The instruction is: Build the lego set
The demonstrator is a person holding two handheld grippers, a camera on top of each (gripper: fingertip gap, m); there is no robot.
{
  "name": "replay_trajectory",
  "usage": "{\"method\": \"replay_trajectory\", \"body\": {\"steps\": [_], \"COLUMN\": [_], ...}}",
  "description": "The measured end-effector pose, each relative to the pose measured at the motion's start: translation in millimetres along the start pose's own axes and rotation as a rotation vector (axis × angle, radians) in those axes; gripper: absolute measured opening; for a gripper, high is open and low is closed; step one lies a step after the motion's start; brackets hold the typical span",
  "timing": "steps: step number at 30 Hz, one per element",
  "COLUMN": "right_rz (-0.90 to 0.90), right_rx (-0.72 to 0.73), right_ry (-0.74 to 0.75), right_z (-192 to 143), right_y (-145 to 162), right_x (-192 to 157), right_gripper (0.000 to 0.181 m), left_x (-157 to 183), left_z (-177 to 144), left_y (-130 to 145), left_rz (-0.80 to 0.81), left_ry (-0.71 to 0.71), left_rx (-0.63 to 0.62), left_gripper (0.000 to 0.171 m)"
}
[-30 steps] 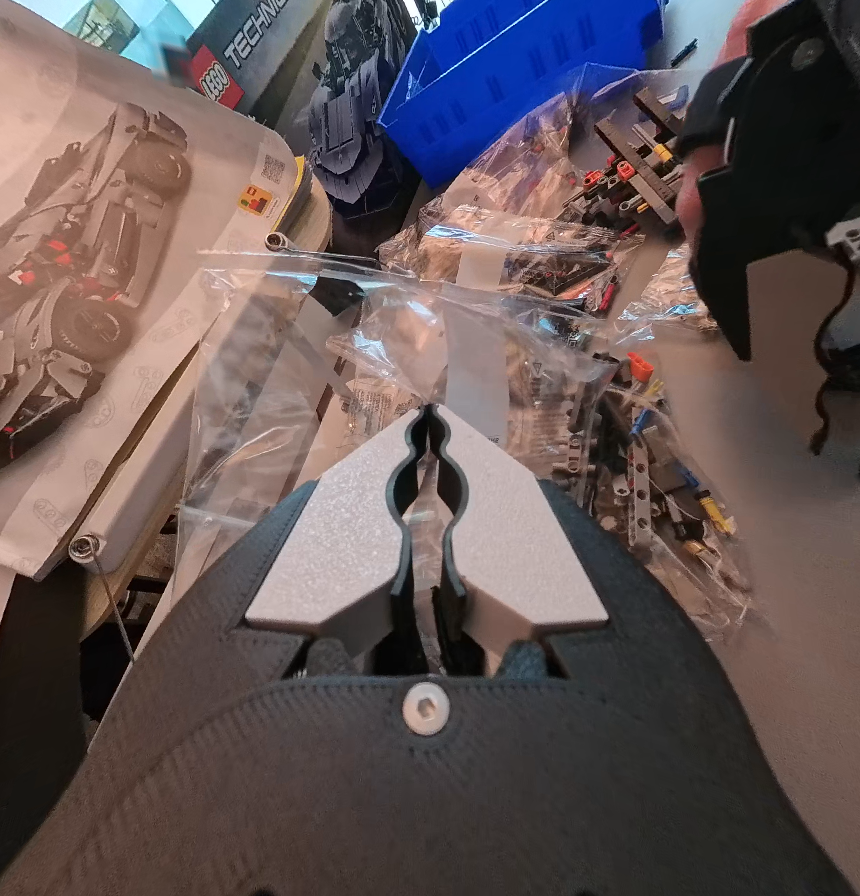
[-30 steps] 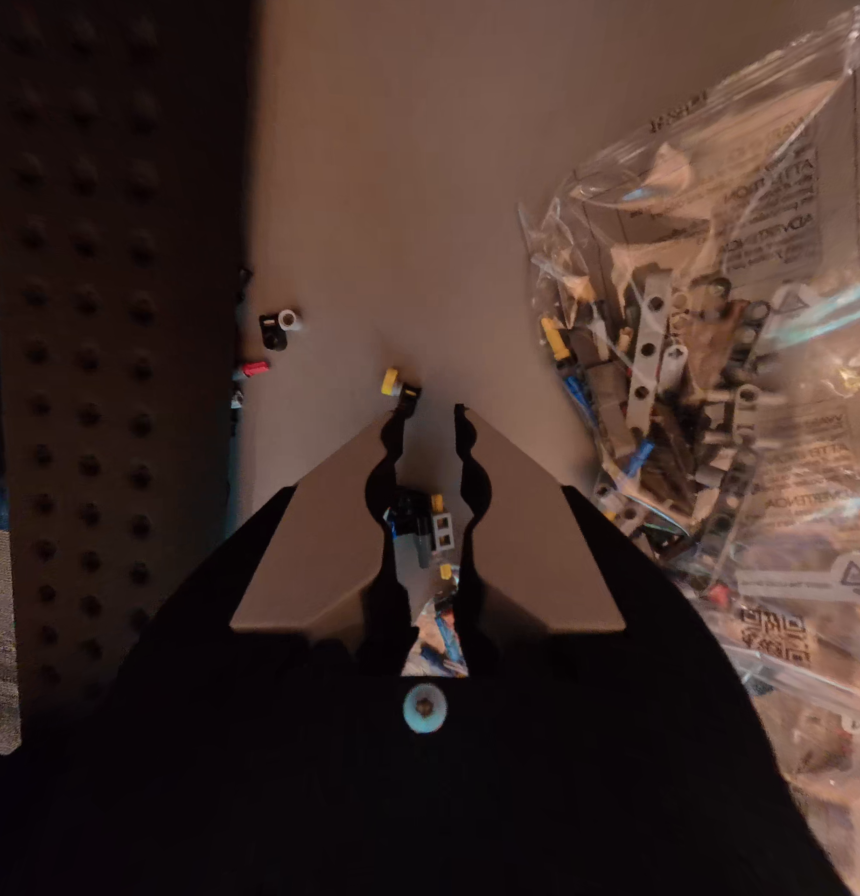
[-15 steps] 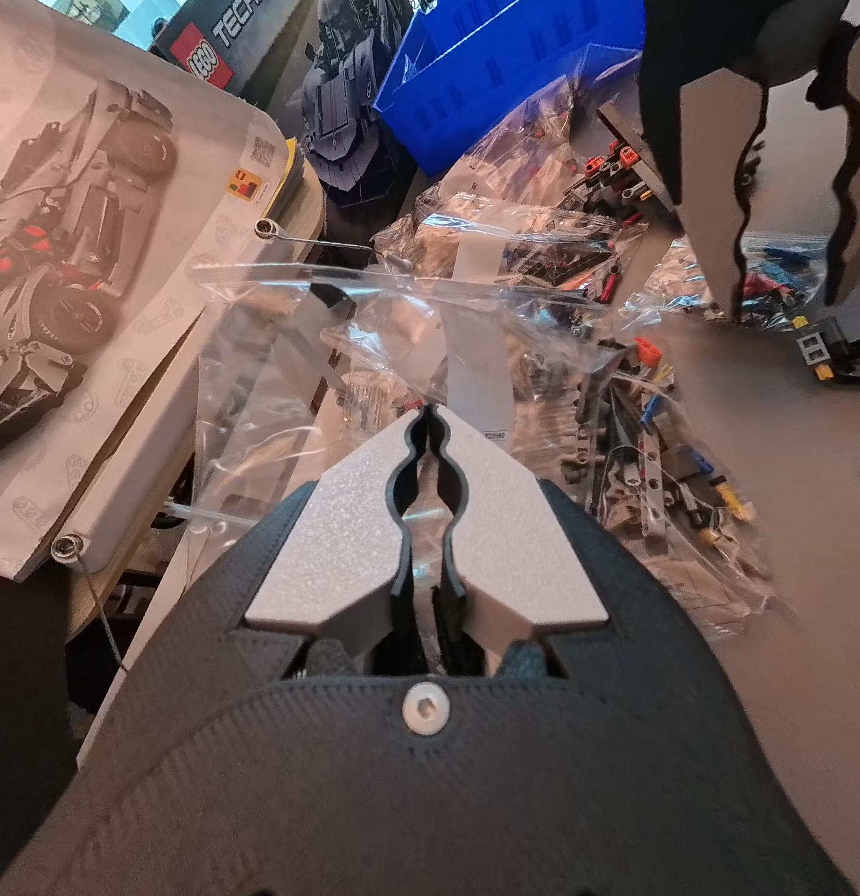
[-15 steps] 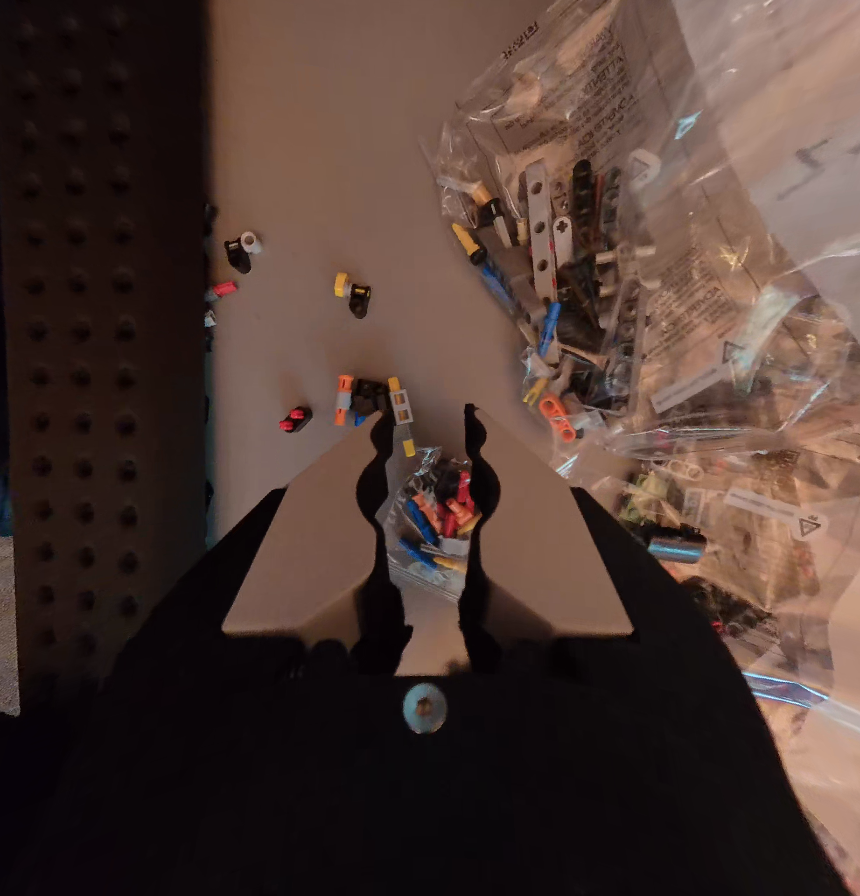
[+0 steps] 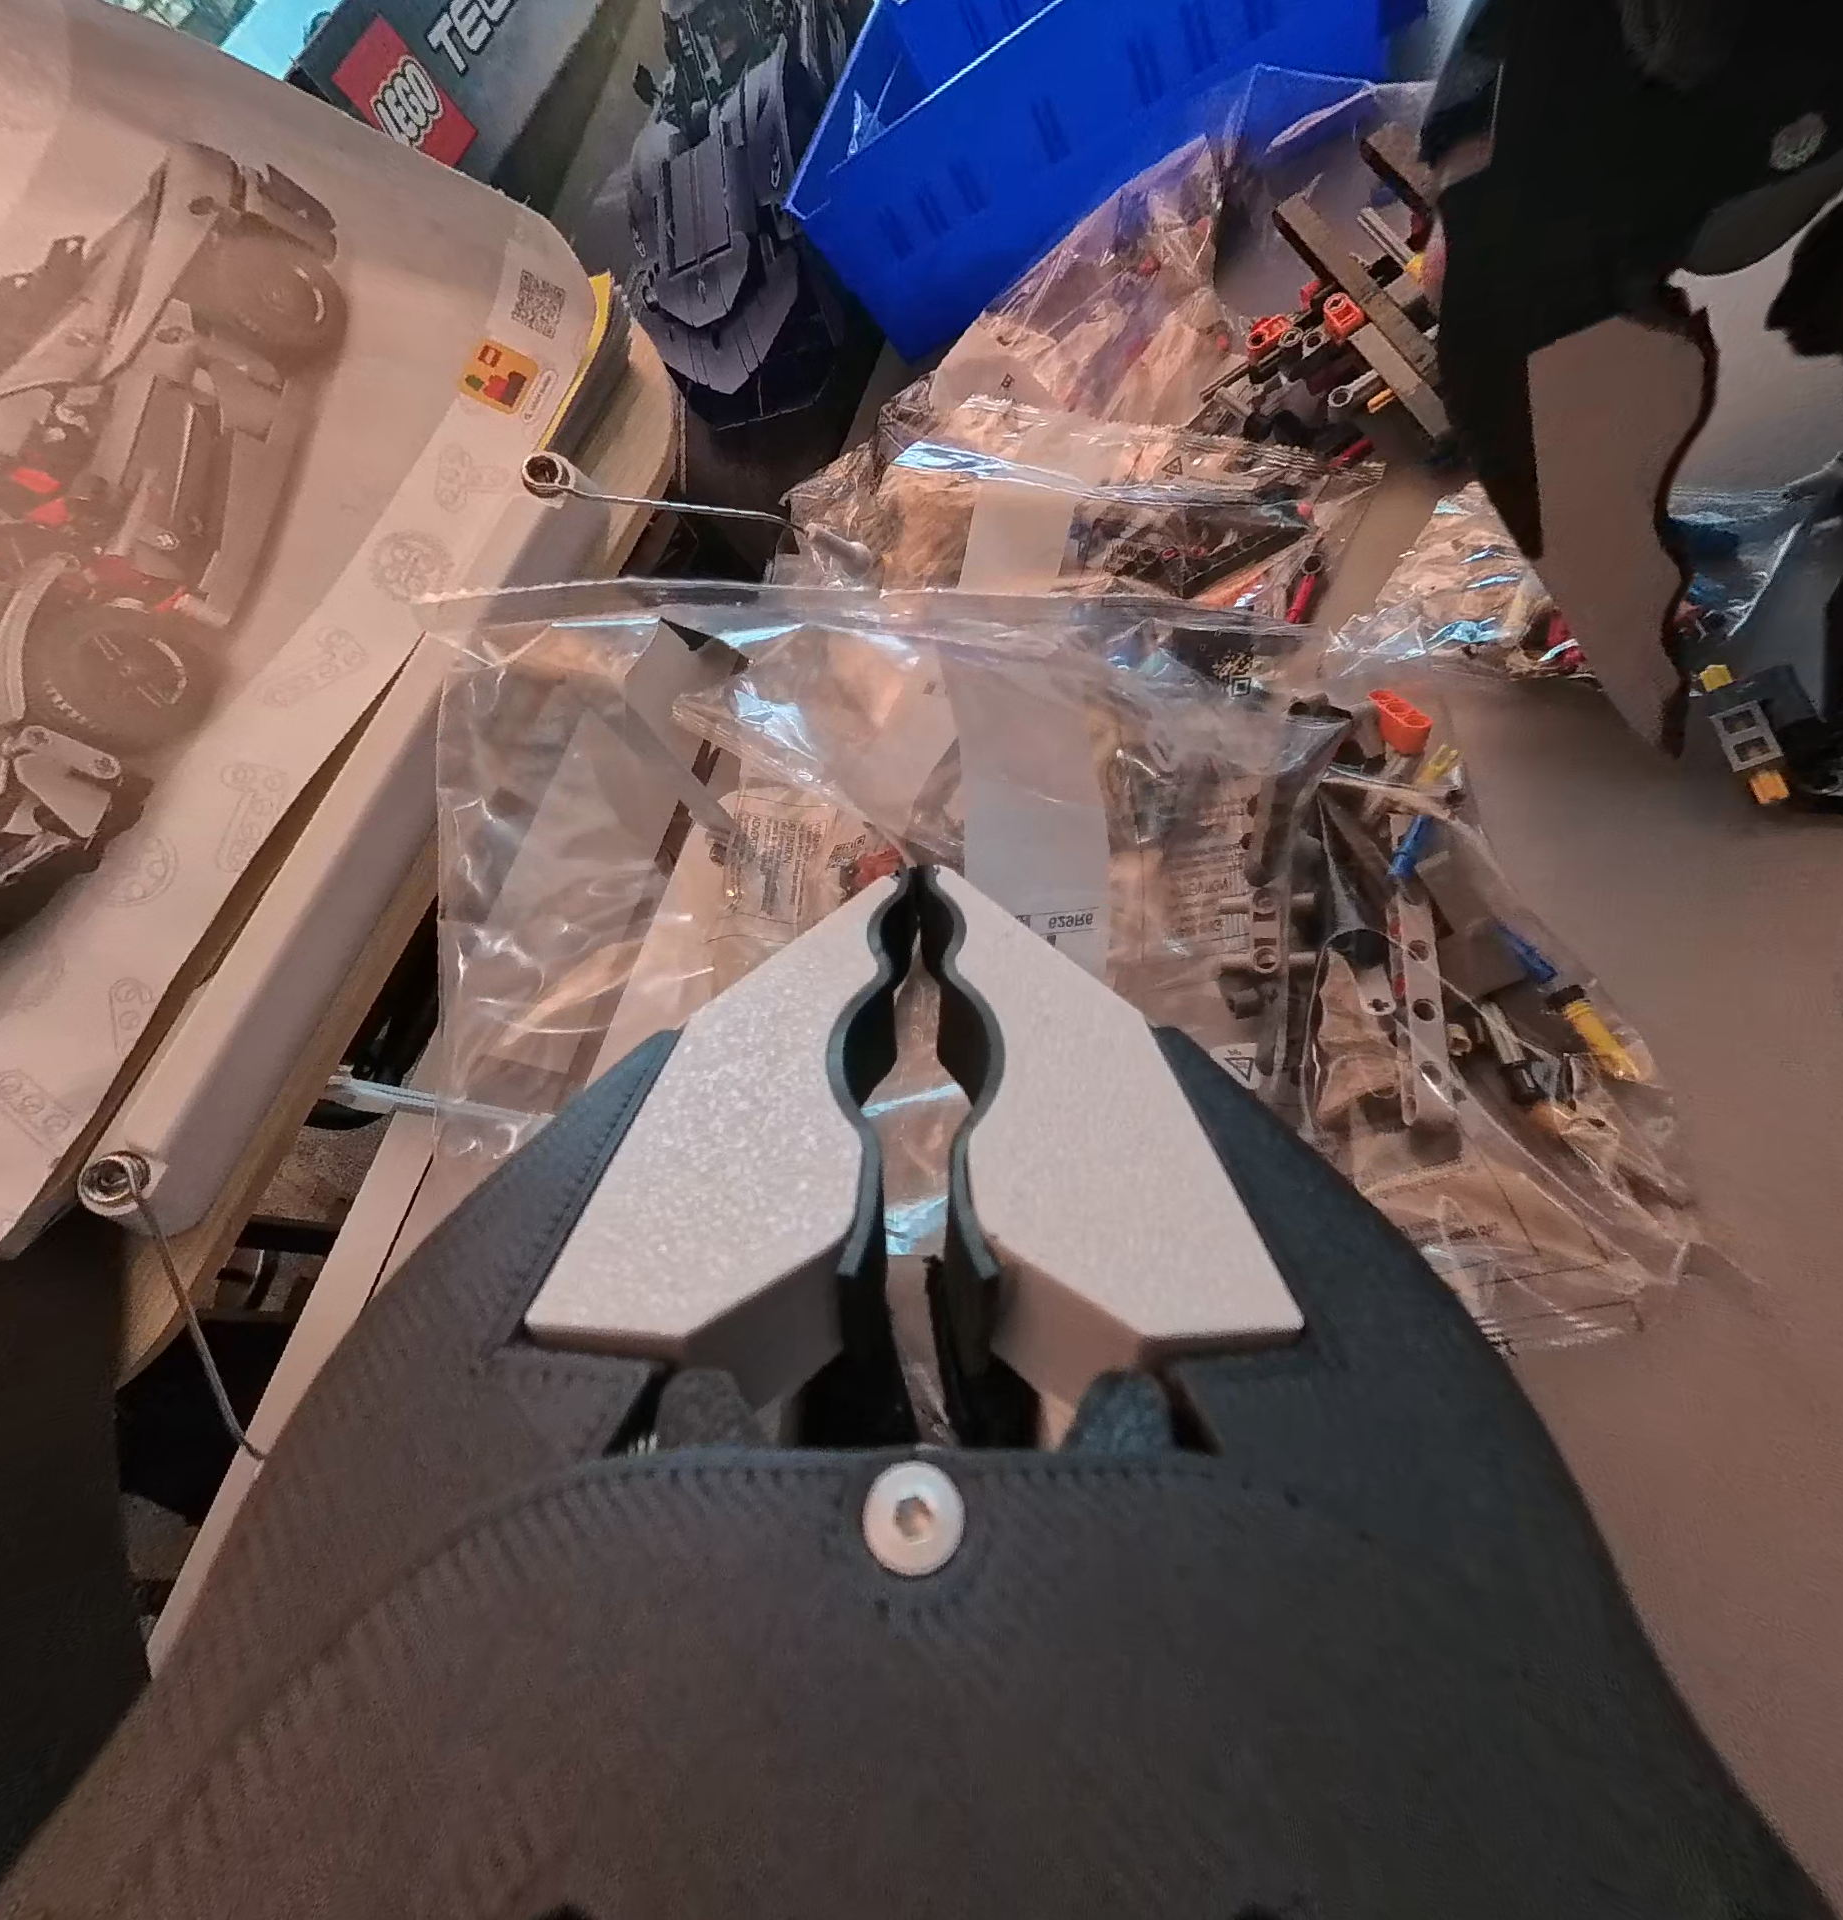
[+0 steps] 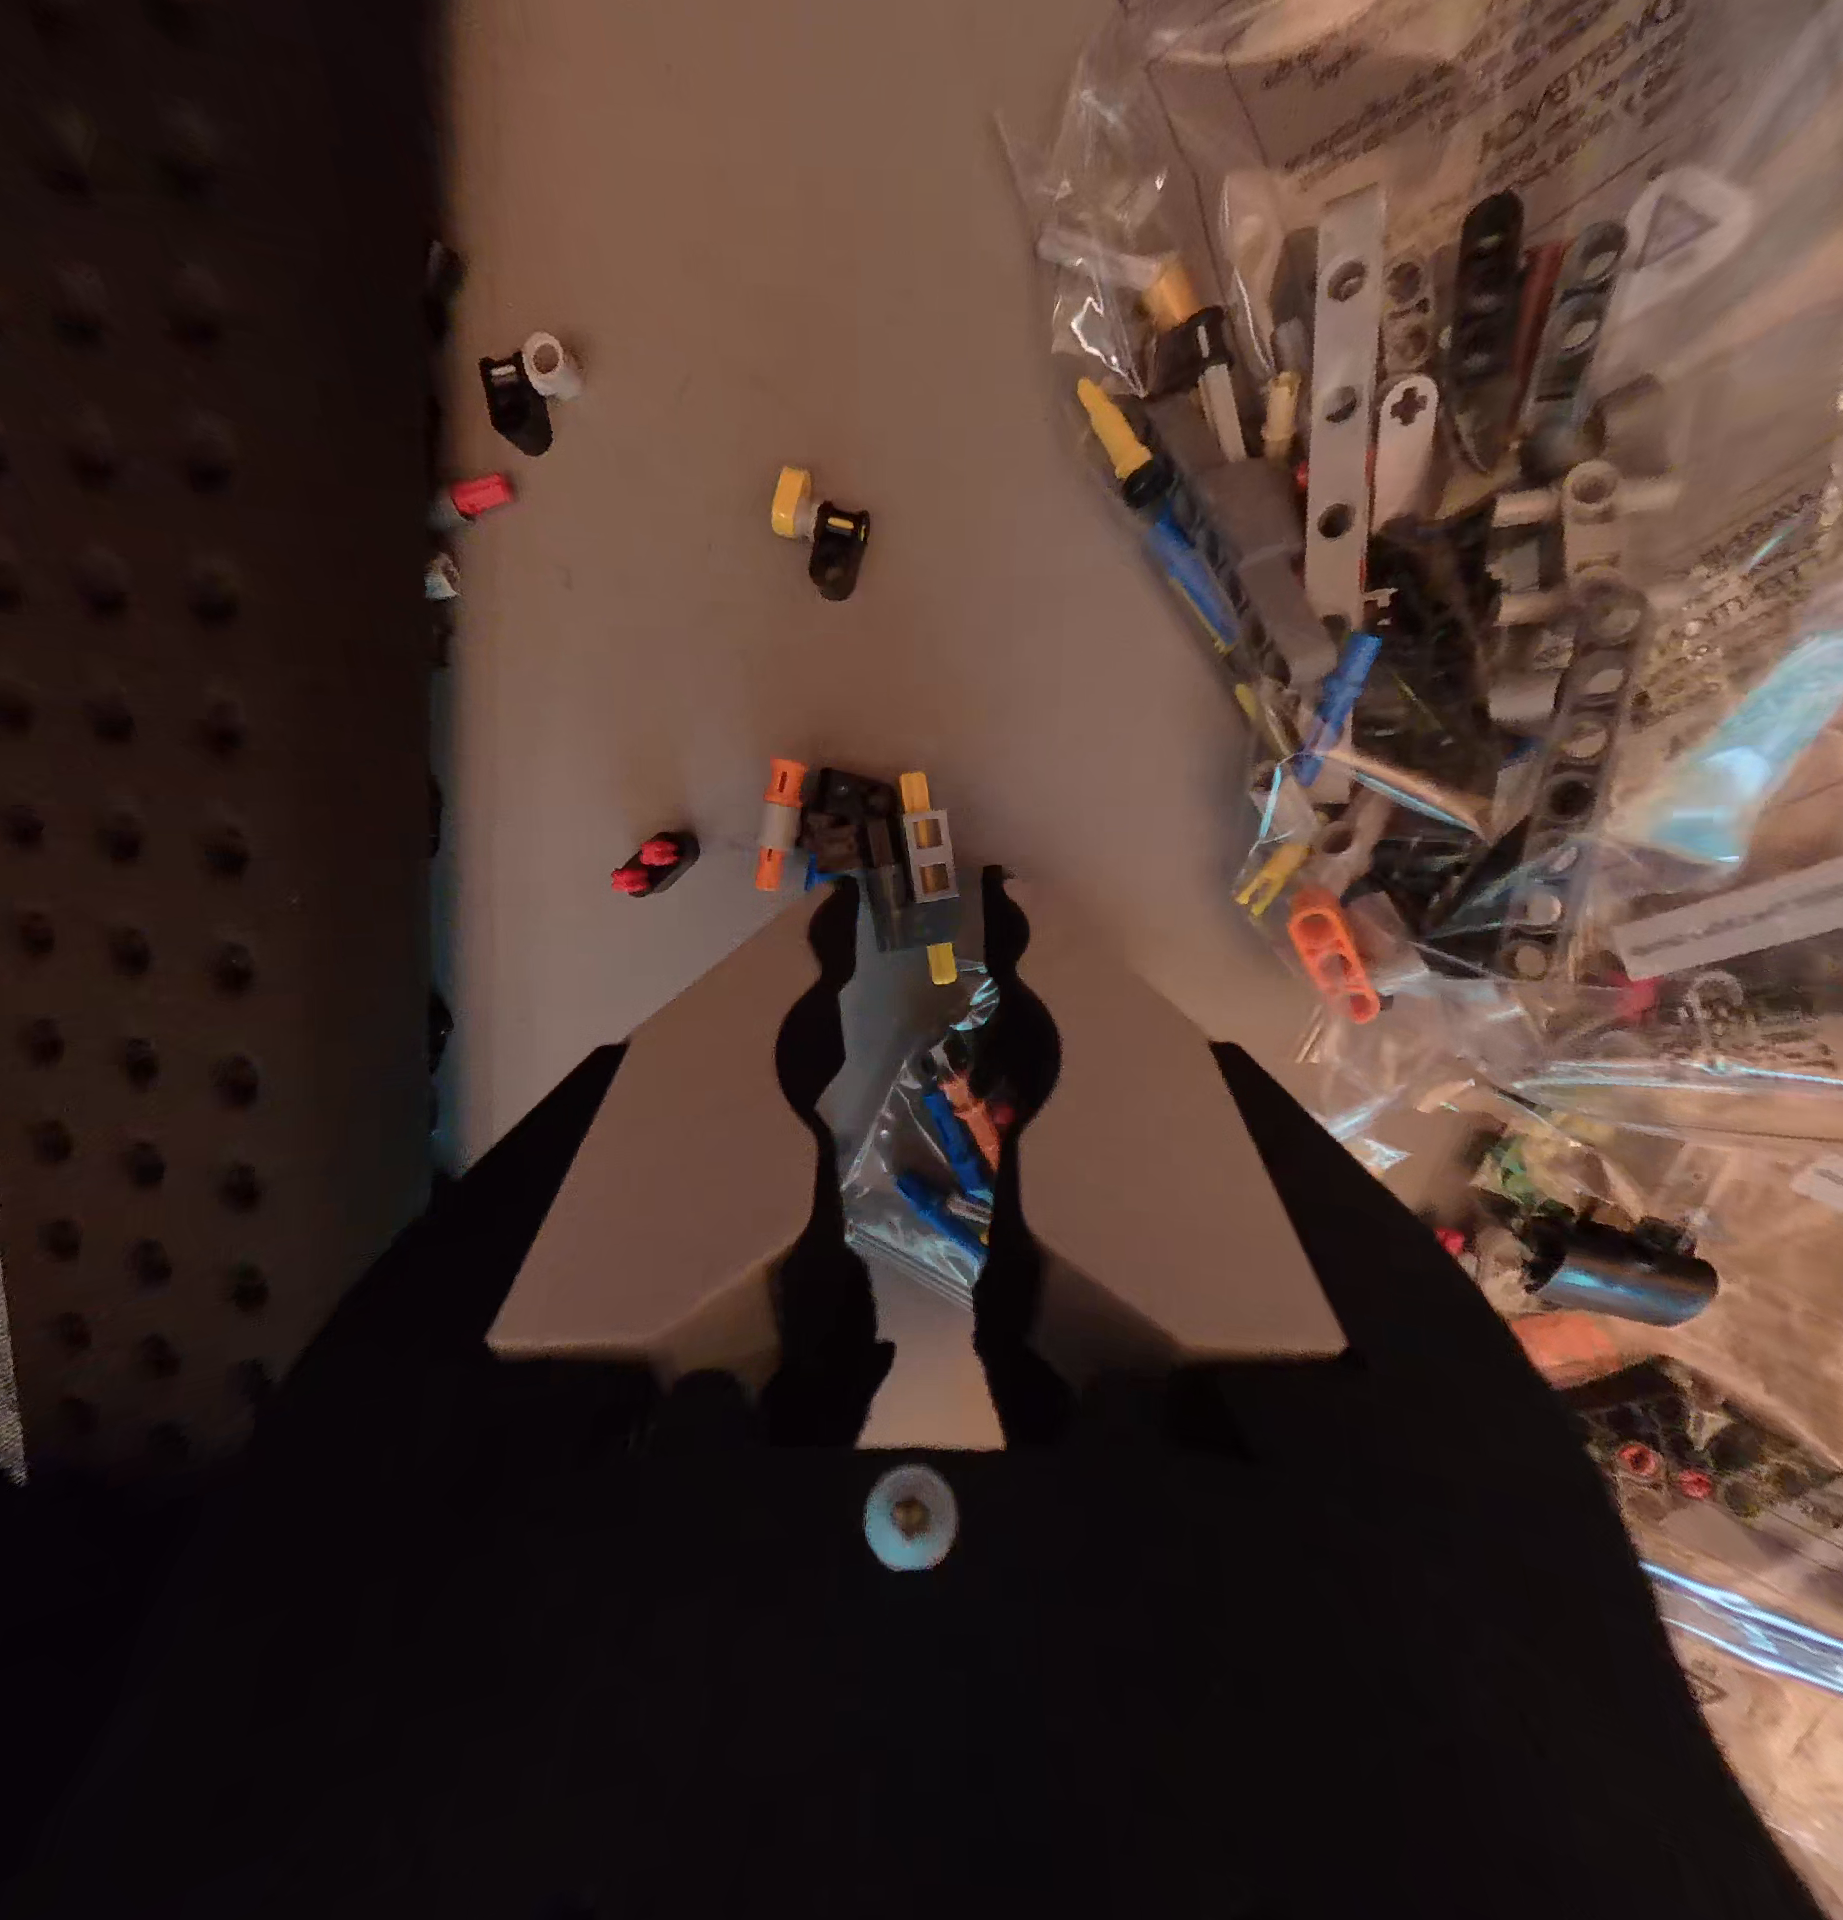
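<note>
Left gripper: fingers pressed together on the clear film of the big bag, pinching it near its upper part, likely to hold it up or steady while the other tool works.

Right gripper: fingers spread with a clear gap and nothing between them, poised above the small assembly, apparently lining up a pick.

Small assembly: a black, grey and yellow cluster of joined parts lying on the table, just beyond the right fingertips; an orange pin touches its left side.

Loose parts: a red-studded piece, a yellow-and-black connector and a black-and-white one lie scattered apart on bare table, seemingly set out for easy reach.

Small bag: blue and orange pins inside, lying under the right fingers.

Big bag's contents: beams, axles and pins slumped into its lower right corner, beside the loose parts.

Table: plain, matte, beige; a dark studded baseplate along its left in the right wrist view.

Surroundings: more sealed bags, a blue bin, the instruction booklet propped at left, the set's box behind it.
</note>
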State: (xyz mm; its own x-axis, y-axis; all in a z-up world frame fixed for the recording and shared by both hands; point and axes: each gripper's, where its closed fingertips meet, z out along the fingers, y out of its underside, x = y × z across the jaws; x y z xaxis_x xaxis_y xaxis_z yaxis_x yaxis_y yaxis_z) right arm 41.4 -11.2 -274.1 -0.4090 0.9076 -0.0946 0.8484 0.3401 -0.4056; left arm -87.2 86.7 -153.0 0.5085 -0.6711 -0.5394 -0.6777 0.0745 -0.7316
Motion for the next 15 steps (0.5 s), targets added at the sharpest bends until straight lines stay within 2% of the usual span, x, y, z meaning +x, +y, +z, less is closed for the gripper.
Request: {"method": "replay_trajectory", "body": {"steps": [4,13,15], "right_rz": [0.006,0.022,0.028], "right_rx": [-0.007,0.043,0.035], "right_ry": [-0.005,0.057,0.073], "right_z": [3.0,5.0,7.8], "right_y": [1.4,-12.4,-14.5], "right_x": [0.7,15.5,19.1], "right_gripper": [0.015,0.015,0.019], "left_x": [-0.3,0.7,1.1], "left_z": [-0.1,1.1,1.6], "left_y": [0.7,1.0,1.3], "left_rz": [-0.002,-0.001,0.001], "left_ry": [0.000,0.003,0.004], "left_rx": [-0.001,-0.005,-0.007], "left_gripper": [0.000,0.000,0.000]}}
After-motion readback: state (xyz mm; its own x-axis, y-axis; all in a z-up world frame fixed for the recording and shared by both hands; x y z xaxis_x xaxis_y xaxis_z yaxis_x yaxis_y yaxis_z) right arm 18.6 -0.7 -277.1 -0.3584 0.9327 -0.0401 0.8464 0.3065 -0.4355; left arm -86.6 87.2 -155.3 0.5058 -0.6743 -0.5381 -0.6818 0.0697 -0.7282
